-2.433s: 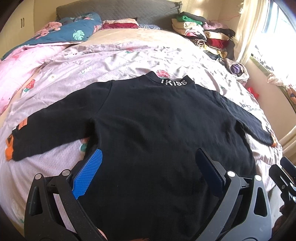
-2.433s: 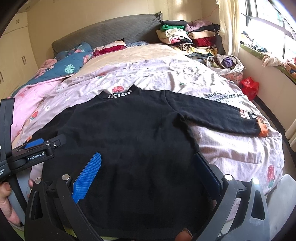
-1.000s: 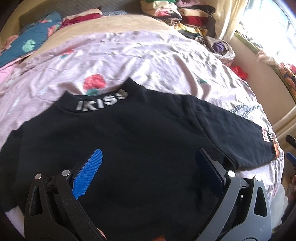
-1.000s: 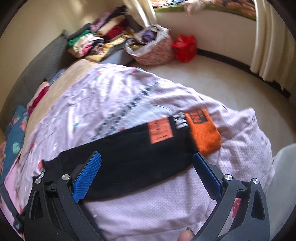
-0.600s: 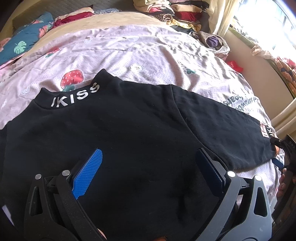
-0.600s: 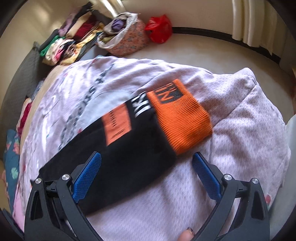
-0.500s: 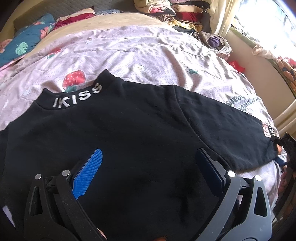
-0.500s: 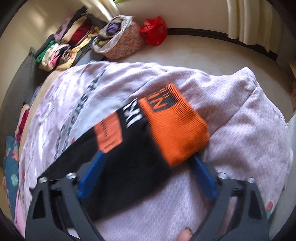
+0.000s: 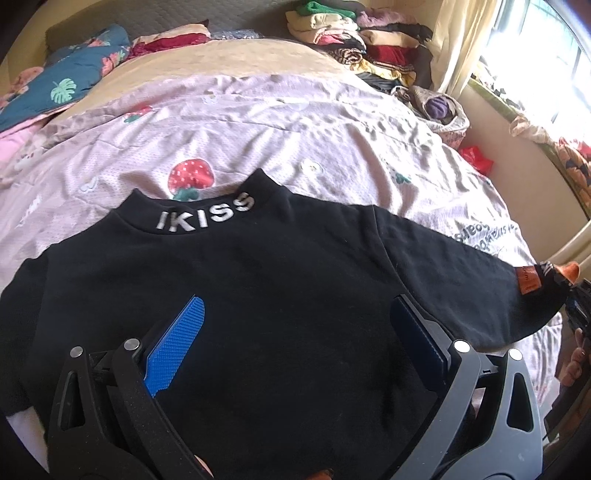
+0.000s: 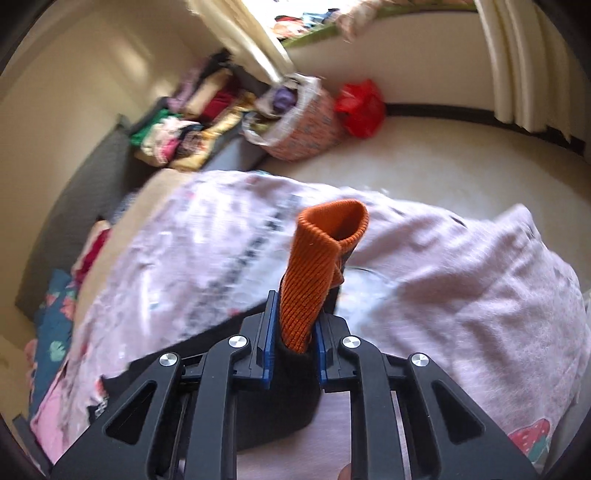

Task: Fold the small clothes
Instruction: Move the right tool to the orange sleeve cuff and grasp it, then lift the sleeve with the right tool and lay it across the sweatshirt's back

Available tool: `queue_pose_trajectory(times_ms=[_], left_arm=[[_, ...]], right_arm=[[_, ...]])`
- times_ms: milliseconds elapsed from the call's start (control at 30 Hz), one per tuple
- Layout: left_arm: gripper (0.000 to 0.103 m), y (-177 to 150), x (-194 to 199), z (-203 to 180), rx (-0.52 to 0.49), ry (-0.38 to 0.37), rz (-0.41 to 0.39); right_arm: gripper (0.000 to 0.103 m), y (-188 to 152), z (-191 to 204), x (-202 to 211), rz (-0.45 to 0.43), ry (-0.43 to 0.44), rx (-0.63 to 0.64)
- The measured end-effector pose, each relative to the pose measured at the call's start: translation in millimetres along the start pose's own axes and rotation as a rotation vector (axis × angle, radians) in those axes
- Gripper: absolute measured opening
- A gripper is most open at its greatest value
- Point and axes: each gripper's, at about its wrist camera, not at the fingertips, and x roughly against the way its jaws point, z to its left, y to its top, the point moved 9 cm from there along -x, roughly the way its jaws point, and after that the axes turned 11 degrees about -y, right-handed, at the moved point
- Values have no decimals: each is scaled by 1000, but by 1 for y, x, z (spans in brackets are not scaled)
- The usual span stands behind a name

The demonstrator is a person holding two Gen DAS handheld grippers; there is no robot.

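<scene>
A small black sweater (image 9: 266,295) with "IKISS" on its collar lies flat, back up, on the pink bedspread (image 9: 258,122). Over its lower middle hovers my left gripper (image 9: 295,325), open, with nothing pinched between its blue pads. The sweater's right sleeve (image 9: 461,280) runs to the bed's right edge and ends in an orange cuff (image 10: 317,266). There my right gripper (image 10: 293,328) is closing; its pads press on the cuff, which is bunched and sticks up between them. In the left wrist view the right gripper (image 9: 576,302) shows only as a dark edge at the cuff.
A stack of folded clothes (image 9: 354,29) sits at the bed's far right corner. On the floor beside the bed stand a patterned basket (image 10: 303,125) and a red bag (image 10: 360,107). Pillows and a blue floral quilt (image 9: 62,88) lie at the far left.
My right gripper came down on the sleeve end and closed from wide open onto the orange cuff, lifting it. The left gripper stayed open over the sweater's body.
</scene>
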Motion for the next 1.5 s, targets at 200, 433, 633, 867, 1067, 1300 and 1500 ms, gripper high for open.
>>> queue_pose_trajectory(times_ms=[200,433,633,867,1067,1300,1500], left_arm=[[95,7,25,9,26,-32,-26],[95,12,53,28,86,-88,-63],[95,12,72,50,137,-107,-87],[95,10,88,83,218,-150,-105],[95,6,95,112,280,-192,-110],[95,-4,98,131,321,-263,-93],[95,-11,96,145,360,-314,-81]], right_arm=[[15,-1,56,38,-45,99,98],[12,-17,114,71,-69,163,203],[11,-40,159,98,-82,218,280],[11,-75,218,119,-78,285,387],[11,-114,262,123,-54,324,467],[11,-165,297,119,-17,346,547],[12,-211,316,106,51,364,577]])
